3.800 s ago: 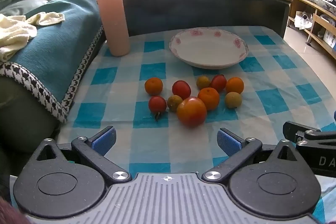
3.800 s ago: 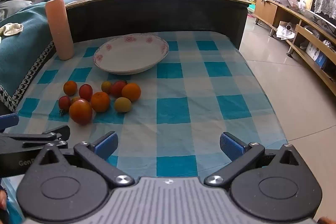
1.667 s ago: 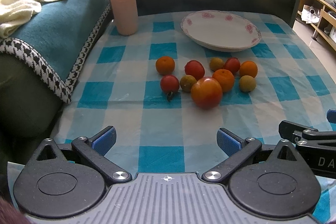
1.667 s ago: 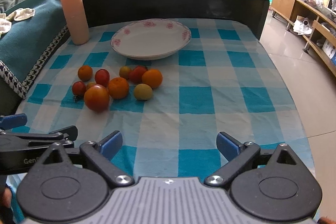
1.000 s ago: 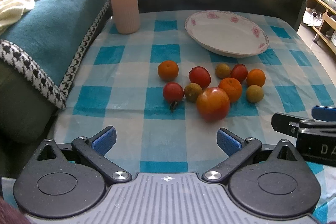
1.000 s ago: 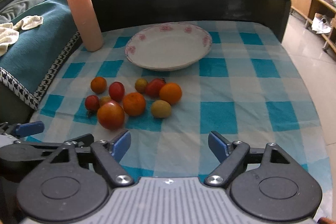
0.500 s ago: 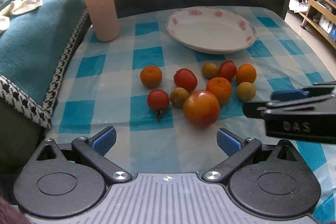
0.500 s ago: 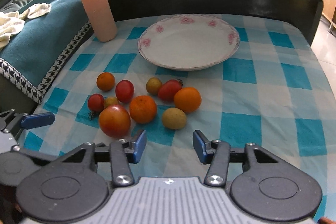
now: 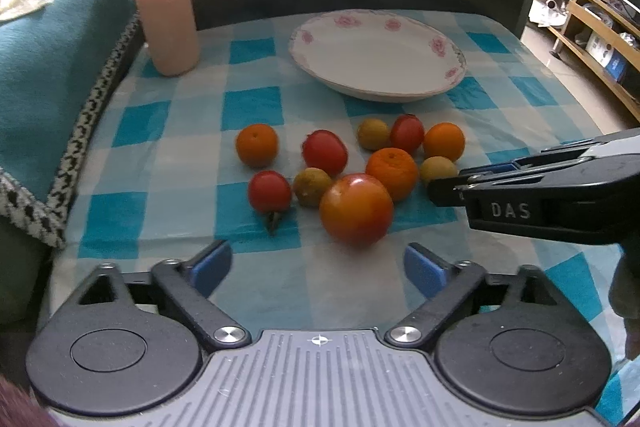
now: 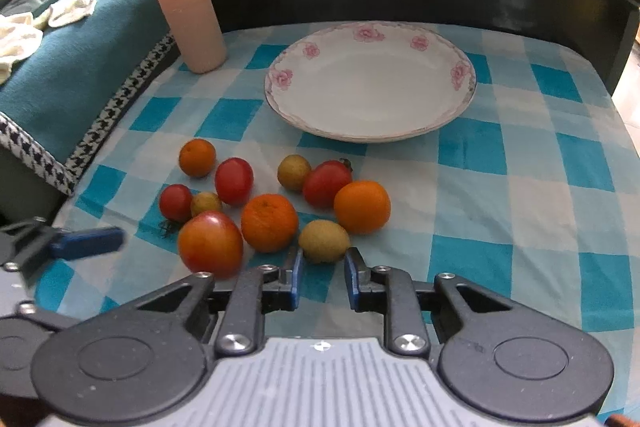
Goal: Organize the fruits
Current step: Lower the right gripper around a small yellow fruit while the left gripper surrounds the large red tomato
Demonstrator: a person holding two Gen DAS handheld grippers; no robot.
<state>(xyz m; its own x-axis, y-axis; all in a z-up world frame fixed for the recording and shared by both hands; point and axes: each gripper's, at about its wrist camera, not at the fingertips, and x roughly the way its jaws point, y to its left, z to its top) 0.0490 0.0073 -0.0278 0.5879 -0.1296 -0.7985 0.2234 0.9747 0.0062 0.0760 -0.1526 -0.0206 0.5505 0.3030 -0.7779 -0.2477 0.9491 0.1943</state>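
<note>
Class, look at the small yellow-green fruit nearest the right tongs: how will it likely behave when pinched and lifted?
The small yellow-green round fruit looks smooth and rounded, so it may roll or squirt out if nudged off-centre. Being small, it is probably light. The right tongs are only partly closed, their tips flanking it.

The left gripper (image 9: 318, 269) hangs low over the near edge of the tabletop, its two blue-padded fingers (image 9: 210, 267) spread wide and holding nothing. The right gripper (image 10: 321, 277) sits further in from that edge, to the right of the left one, its fingers (image 10: 296, 277) drawn in to a narrow gap with nothing clamped between them. Seen from the left wrist camera, the right gripper reaches in from the right side, level and pointing left.
</note>
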